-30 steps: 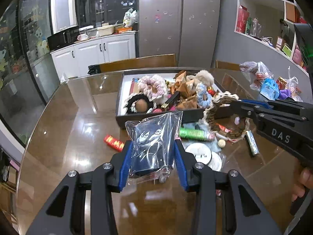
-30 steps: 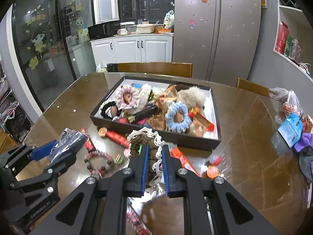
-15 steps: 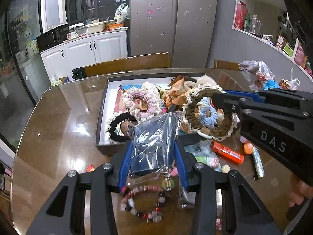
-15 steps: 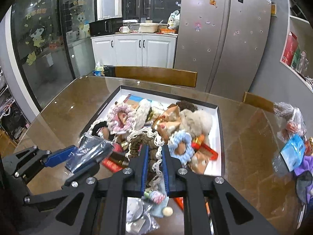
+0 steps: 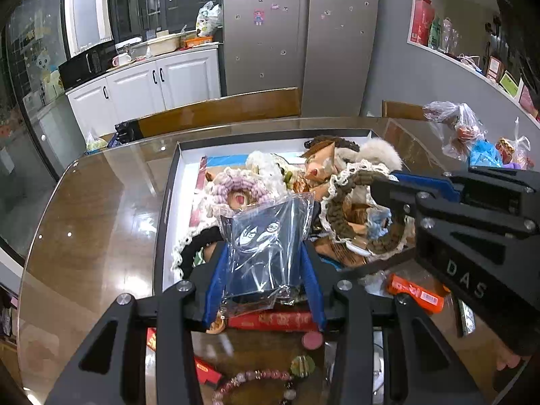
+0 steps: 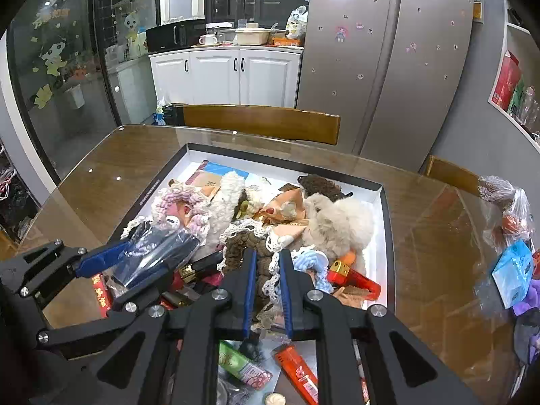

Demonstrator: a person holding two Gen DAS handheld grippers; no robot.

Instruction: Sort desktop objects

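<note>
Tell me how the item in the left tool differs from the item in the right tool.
The left tool grips a clear plastic packet with a dark printed item inside; the right tool grips a brown scrunchie with white lace edging. The packet is flat, glossy and crinkled; the scrunchie is a soft, matte open ring. The packet keeps its tool's fingers well apart; the scrunchie is pinched between nearly closed fingers. Both are held above the black tray.

Indoor ceiling light, fairly bright and cool, glares in small white spots on the glass table top [image 5: 94, 209] and sheens the fridge doors [image 6: 388, 67]. Strong fisheye bending curves cabinets and walls, with black vignette at the corners. Focus is sharp mid-frame; the beads at the bottom edge blur slightly
</note>
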